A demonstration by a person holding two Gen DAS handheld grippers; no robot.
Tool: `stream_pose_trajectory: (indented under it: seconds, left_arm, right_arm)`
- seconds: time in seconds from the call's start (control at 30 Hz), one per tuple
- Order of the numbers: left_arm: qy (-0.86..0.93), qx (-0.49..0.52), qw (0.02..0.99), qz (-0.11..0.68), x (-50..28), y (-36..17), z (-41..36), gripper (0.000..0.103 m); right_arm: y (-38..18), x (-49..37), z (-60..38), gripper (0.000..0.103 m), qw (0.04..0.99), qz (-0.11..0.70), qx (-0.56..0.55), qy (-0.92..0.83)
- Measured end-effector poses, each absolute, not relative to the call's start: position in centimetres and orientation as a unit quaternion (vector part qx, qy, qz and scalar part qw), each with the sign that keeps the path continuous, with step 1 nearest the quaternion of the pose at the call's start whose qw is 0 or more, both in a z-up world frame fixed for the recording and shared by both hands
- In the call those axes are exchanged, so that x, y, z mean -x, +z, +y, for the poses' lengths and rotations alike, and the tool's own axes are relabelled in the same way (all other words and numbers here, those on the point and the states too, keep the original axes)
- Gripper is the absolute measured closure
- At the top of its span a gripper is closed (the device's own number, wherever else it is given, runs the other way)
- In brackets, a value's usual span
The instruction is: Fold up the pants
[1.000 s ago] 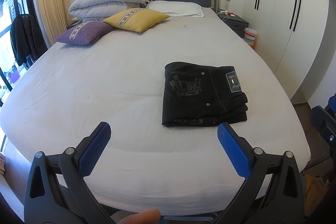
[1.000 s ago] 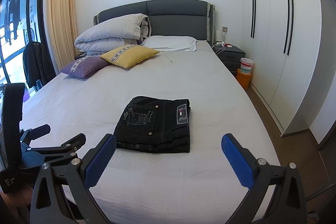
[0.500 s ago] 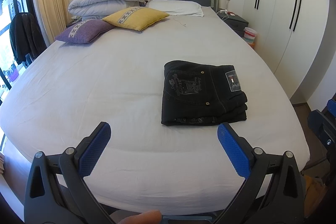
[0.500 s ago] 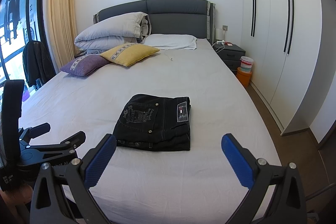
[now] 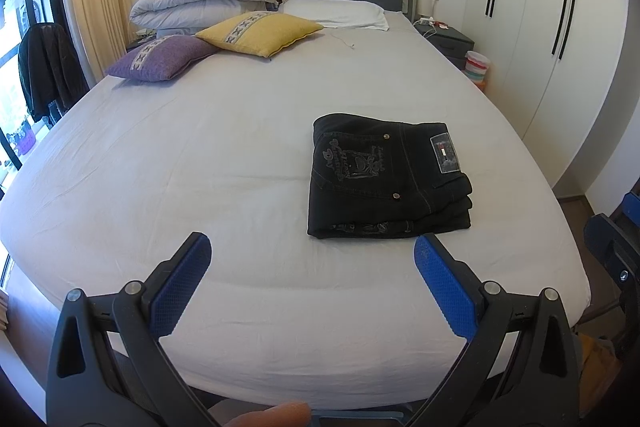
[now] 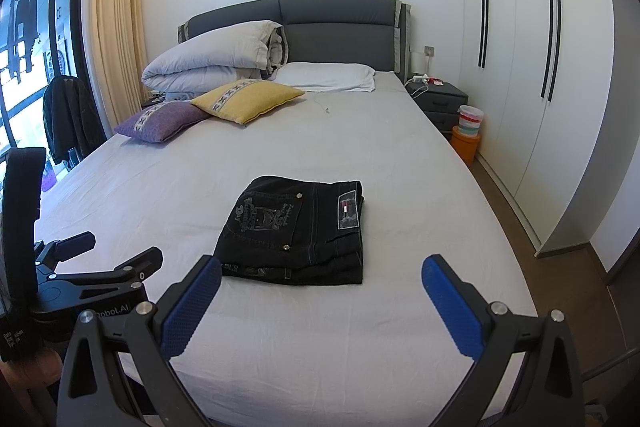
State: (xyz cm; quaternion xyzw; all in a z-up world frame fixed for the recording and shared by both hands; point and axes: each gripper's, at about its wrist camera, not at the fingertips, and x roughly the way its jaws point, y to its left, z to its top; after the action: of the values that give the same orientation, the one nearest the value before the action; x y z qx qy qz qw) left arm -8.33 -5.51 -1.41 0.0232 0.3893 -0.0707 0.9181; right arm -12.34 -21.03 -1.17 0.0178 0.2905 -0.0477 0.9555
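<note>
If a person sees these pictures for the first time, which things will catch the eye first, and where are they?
The black pants, folded into a neat stack, lie alone on the pale bed toward its foot. Near the headboard rest a yellow cushion and a purple cushion. Both blue-padded tongs, left and right, hang open and empty before the bed.

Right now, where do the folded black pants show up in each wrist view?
Left wrist view: folded black pants lie right of centre, beyond the open left gripper.
Right wrist view: they lie near centre, ahead of the open right gripper.
Shared landmark: yellow cushion near the headboard.
</note>
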Motion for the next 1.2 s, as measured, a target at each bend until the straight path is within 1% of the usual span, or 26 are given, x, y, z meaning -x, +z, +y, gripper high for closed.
stream_pose_trajectory:
  seconds: [1.2]
  left_arm:
    - [-0.071, -0.026, 0.918, 0.389, 8.7, -1.5, -5.4, 0.0]
  right_arm:
    - [-2.1, 13.1, -21.6, 0.0, 0.954, 0.295, -0.018, -0.045]
